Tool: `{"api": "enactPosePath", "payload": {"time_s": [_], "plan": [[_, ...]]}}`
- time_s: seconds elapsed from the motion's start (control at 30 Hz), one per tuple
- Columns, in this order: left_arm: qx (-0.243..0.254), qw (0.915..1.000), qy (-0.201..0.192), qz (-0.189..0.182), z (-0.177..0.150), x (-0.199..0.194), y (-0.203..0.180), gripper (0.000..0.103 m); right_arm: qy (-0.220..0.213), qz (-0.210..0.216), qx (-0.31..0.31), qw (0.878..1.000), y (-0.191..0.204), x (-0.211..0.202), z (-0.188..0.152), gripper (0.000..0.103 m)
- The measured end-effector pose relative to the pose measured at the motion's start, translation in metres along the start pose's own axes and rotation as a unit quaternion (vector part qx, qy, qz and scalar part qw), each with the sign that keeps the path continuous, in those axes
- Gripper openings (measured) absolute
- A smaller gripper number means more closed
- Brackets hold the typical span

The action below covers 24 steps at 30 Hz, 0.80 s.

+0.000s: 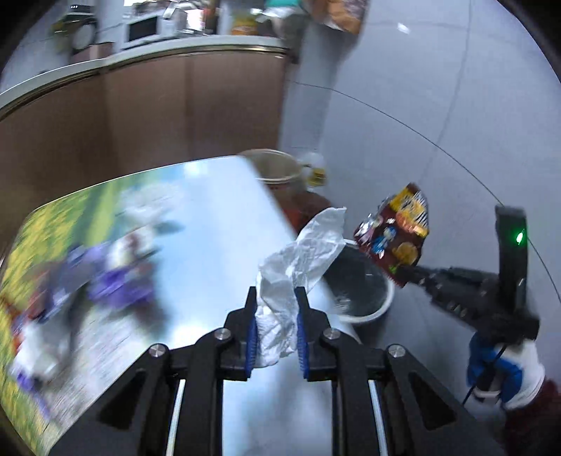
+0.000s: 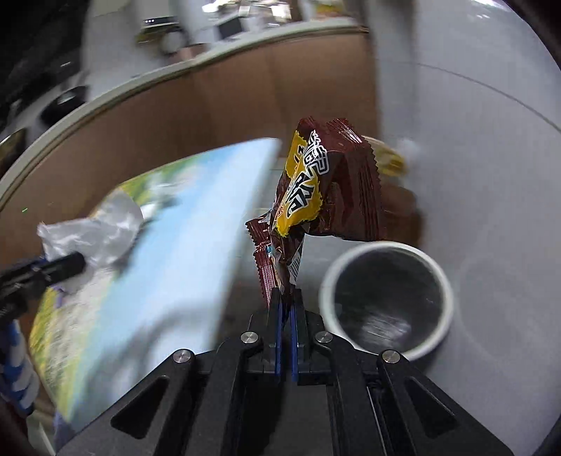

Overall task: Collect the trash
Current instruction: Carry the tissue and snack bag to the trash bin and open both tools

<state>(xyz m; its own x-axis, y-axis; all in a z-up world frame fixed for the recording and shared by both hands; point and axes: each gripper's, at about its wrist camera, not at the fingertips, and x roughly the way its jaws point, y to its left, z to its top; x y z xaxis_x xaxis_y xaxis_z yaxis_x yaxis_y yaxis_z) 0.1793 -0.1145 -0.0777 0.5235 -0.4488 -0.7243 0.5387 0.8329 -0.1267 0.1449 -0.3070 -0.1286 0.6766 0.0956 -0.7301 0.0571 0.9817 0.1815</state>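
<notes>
The left claw [image 1: 275, 298] is closed on a crumpled white paper [image 1: 298, 259]. The paper sits between the two blue pads [image 1: 251, 345] and sticks up past the tips. It hangs over the corner of the surface [image 1: 210, 217], which has a bright cloth with blue sky, yellow flowers and purple shapes on it. The cloth looks blurry.

The right claw [image 2: 286, 298] is squeezed tight on a snack wrapper [image 2: 326, 189]. The wrapper is dark brown with a yellow patch and big letters. The claw pinches its bottom edge, and the rest stands up above the tips. In the left wrist view the same snack wrapper [image 1: 396, 231] is up in the air, right over the rim of the trash bin [image 1: 364, 291]. The right claw [image 1: 406, 272] holds it from the side, and a hand [image 1: 505, 371] in a blue and white glove holds that tool.

The trash bin [image 2: 385, 298] is round, with a white rim and a dark inside. It stands on the grey floor [image 2: 491, 175] just beside the surface corner. In the right wrist view it is just to the right of the claw tips, and the wrapper is up and to its left.

The white paper [image 2: 94, 231] and the left claw [image 2: 68, 266] show at the left of that view, over the cloth.

Behind the bin there is a brown jar [image 1: 277, 168] on the floor. Farther back is a long brown counter [image 1: 140, 115] with a white microwave [image 1: 142, 29] on top.
</notes>
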Motion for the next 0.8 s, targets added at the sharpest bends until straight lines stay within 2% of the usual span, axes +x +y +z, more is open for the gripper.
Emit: {"api": "enactPosePath", "payload": {"time_s": [0.17,0.27,0.43,0.53,0.57,0.63,0.67,0.7,0.8], "plan": [[0.018,0.9985,0.04,-0.034,0.041,0.067,-0.045,0.017,0.022,-0.054,0.039,0.998,-0.051,0.029,0.003,0.004],[0.021,0.997,0.063,-0.039,0.059,0.106,-0.067,0.017,0.032,-0.066,0.06,0.996,-0.073,0.047,0.007,0.004],[0.012,0.9943,0.096,-0.045,0.074,0.161,-0.091,0.02,0.042,-0.085,0.084,0.992,-0.099,0.066,0.003,0.005],[0.001,0.9906,0.122,-0.063,0.076,0.191,-0.097,0.024,0.049,-0.098,0.093,0.99,-0.11,0.08,0.006,0.007],[-0.003,0.9888,0.131,-0.073,0.075,0.199,-0.098,0.029,0.053,-0.103,0.095,0.989,-0.112,0.084,0.007,0.007],[-0.013,0.9865,0.142,-0.082,0.075,0.213,-0.099,0.035,0.056,-0.113,0.095,0.987,-0.116,0.089,0.006,0.02],[-0.017,0.9861,0.142,-0.084,0.074,0.216,-0.099,0.037,0.058,-0.121,0.096,0.986,-0.118,0.092,0.005,0.031],[-0.022,0.9855,0.142,-0.09,0.074,0.217,-0.098,0.039,0.059,-0.124,0.097,0.986,-0.12,0.094,0.004,0.035],[-0.034,0.9858,0.13,-0.101,0.074,0.206,-0.09,0.048,0.055,-0.129,0.092,0.986,-0.12,0.09,0.0,0.037]]}}
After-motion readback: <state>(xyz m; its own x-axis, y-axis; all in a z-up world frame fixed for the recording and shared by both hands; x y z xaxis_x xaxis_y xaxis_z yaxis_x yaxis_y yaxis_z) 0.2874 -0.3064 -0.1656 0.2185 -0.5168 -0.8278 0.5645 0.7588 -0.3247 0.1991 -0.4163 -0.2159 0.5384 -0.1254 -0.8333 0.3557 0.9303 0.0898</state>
